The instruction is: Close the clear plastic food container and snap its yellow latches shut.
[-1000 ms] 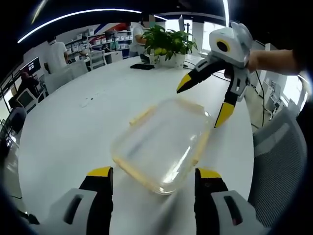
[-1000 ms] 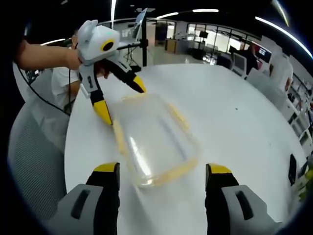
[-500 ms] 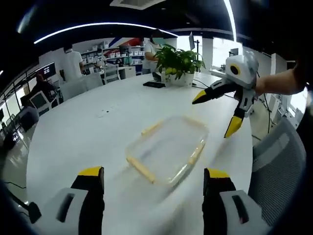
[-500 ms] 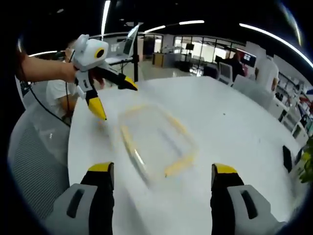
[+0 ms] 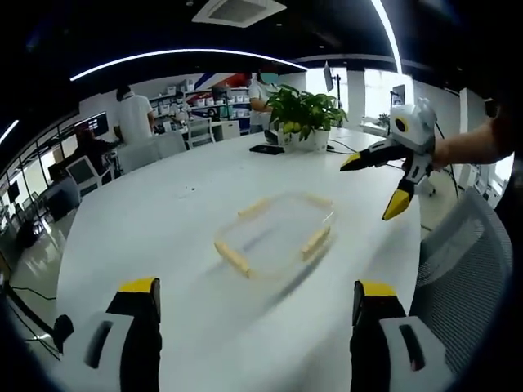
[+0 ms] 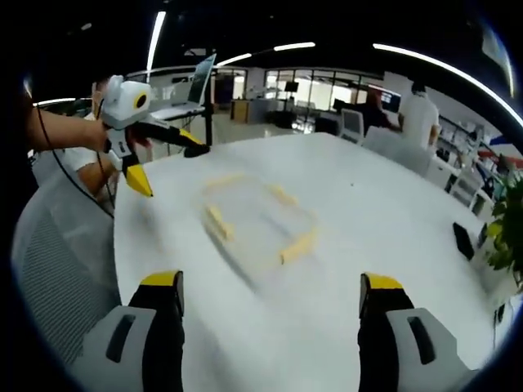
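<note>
Container (image 5: 275, 233) sits out on the white table (image 5: 163, 229), well in front of both my tools, yellow latches (image 5: 315, 242) along its sides. My left gripper (image 5: 255, 327) has its jaws wide apart, holding nothing. My right gripper (image 6: 270, 314) is wide apart and bare too. Farther off, a potted plant (image 5: 306, 114) stands by the table's far edge.

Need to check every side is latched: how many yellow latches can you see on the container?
4, one per side of the clear container on the table: far latches and, near ones and. Motion blur hides whether they're snapped.
</note>
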`<state>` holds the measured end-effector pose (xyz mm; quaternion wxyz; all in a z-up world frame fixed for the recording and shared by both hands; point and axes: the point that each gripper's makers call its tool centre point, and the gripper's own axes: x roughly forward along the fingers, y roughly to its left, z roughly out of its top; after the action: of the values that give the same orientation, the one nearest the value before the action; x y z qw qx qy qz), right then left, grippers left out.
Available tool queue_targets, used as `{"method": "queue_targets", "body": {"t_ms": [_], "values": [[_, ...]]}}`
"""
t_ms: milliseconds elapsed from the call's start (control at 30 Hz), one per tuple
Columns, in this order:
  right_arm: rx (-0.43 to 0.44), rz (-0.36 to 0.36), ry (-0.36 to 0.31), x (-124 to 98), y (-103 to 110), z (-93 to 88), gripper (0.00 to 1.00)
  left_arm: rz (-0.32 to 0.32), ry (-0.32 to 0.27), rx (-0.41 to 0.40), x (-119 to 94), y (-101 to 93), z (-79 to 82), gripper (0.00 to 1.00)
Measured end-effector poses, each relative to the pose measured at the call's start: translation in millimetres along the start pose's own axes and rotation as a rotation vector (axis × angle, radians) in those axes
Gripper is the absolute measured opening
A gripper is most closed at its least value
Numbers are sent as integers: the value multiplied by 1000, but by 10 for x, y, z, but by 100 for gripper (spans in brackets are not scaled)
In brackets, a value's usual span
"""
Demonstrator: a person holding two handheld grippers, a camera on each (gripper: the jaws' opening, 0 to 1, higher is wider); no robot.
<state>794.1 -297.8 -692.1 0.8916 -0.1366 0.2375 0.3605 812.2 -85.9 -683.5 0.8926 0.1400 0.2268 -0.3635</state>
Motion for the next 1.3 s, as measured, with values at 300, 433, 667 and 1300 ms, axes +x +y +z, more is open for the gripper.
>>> {"method": "queue_targets", "body": {"t_ms": [300, 433, 667, 1300], "values": [[16, -57, -21, -134, 15, -58, 93, 28, -10, 0, -196, -87, -100, 98], [44, -78, -34, -211, 33, -82, 94, 35, -17, -2, -280, -148, -131, 98], [50, -96, -44, -360, 139, -102, 94, 60, -41, -21, -469, -190, -120, 98], [65, -129, -55, -559, 243, -172, 94, 89, -40, -46, -611, -266, -203, 97]]}}
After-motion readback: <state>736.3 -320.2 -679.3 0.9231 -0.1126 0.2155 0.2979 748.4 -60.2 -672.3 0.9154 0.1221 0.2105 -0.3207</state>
